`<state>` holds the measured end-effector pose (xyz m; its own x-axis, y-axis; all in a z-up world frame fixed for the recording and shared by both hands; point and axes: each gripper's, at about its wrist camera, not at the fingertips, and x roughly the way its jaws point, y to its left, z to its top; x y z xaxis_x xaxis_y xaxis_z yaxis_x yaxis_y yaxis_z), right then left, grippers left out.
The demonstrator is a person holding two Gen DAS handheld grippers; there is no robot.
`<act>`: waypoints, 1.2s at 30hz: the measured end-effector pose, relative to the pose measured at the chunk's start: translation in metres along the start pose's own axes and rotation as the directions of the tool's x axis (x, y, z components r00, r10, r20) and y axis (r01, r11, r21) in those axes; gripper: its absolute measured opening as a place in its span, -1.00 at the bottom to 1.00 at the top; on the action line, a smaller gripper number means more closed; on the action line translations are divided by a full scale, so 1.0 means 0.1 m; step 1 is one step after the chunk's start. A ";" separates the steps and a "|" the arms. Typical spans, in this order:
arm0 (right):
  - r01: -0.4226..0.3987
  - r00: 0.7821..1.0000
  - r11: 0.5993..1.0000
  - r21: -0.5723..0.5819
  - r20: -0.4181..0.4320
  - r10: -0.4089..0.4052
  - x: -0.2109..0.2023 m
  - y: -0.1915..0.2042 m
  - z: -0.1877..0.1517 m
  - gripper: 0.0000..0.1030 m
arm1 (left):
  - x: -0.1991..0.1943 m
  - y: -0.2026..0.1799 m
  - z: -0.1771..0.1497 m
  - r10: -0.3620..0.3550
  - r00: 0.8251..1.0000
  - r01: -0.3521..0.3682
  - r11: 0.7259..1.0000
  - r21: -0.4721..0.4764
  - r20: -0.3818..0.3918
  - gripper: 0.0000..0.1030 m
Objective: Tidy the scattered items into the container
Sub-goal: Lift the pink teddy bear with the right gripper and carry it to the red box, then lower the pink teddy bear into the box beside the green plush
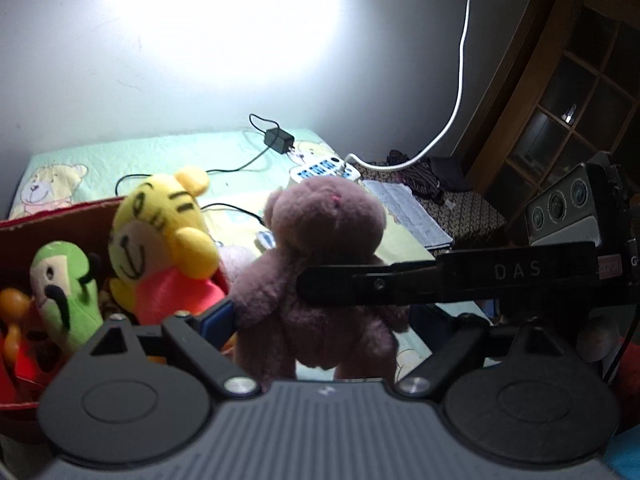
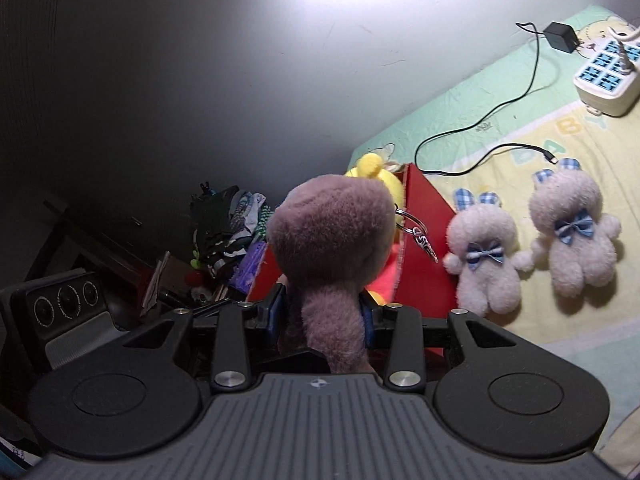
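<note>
Left wrist view is showing the letters "DAS" in pale print on a black finger of the right gripper (image 1: 316, 286), which is reaching in sideways from the right and pressing against the mauve plush bear (image 1: 324, 264). "BABY" is reading in pastel letters on the printed sheet (image 2: 568, 128) in the right wrist view. The bear is sitting upright between the blue-padded fingers (image 2: 276, 312) of the right gripper (image 2: 322, 312), which are clamping its lower body; its head is rising above them, just beside the red box (image 2: 424, 216). The left gripper (image 1: 304, 320) has the bear directly ahead of it, with one blue pad (image 1: 218, 318) touching the bear's flank; its other finger is hidden, so whether it is gripping cannot be told. Only the left wrist view is showing the box interior, holding a yellow tiger plush (image 1: 168, 240) and a green plush (image 1: 66, 292). Only the right wrist view is showing two pale rabbit plushes (image 2: 486, 256) with blue bows lying on the sheet beside the box, a key ring (image 2: 416, 228) hanging at the box edge, and a white power strip (image 2: 610, 76) farther back.
</note>
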<state>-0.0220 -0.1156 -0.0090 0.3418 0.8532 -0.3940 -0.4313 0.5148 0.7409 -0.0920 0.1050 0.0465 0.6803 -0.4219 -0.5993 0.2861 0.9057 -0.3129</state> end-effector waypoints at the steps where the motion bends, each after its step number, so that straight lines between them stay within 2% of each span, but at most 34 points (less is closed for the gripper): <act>1: -0.011 1.000 1.000 -0.003 0.002 0.011 0.05 0.07 0.01 -0.24 | -0.07 0.06 0.02 0.002 1.000 -0.002 1.000 0.006 0.013 0.75; 11: -0.072 0.997 0.992 -0.099 0.015 0.074 0.66 0.69 0.14 -0.24 | -0.66 0.60 0.17 0.078 0.988 -0.083 0.996 0.027 0.132 0.75; 20: -0.161 0.987 0.972 -0.172 -0.015 0.161 1.30 1.05 0.31 -0.24 | -1.02 1.10 0.30 0.209 0.959 -0.213 0.977 0.001 0.190 0.75; 26: -0.197 0.980 0.968 -0.155 -0.068 0.189 1.76 1.03 0.34 -0.24 | -1.03 1.42 0.29 0.283 0.945 -0.278 0.959 -0.055 0.167 0.75; 33: -0.166 0.974 0.979 -0.122 -0.175 0.143 2.23 0.85 0.32 -0.24 | -0.82 1.87 0.11 0.294 0.953 -0.280 0.947 -0.158 0.069 0.75; 36: -0.143 0.967 0.984 -0.104 -0.225 0.117 2.29 0.73 0.31 -0.24 | -0.66 1.99 0.04 0.286 0.958 -0.278 0.943 -0.183 0.023 0.75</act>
<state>0.0507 0.1153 -0.0282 0.0924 0.9044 -0.4166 -0.5603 0.3931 0.7291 -0.0775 0.3135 0.0266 0.7488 -0.1438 -0.6470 -0.0423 0.9638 -0.2632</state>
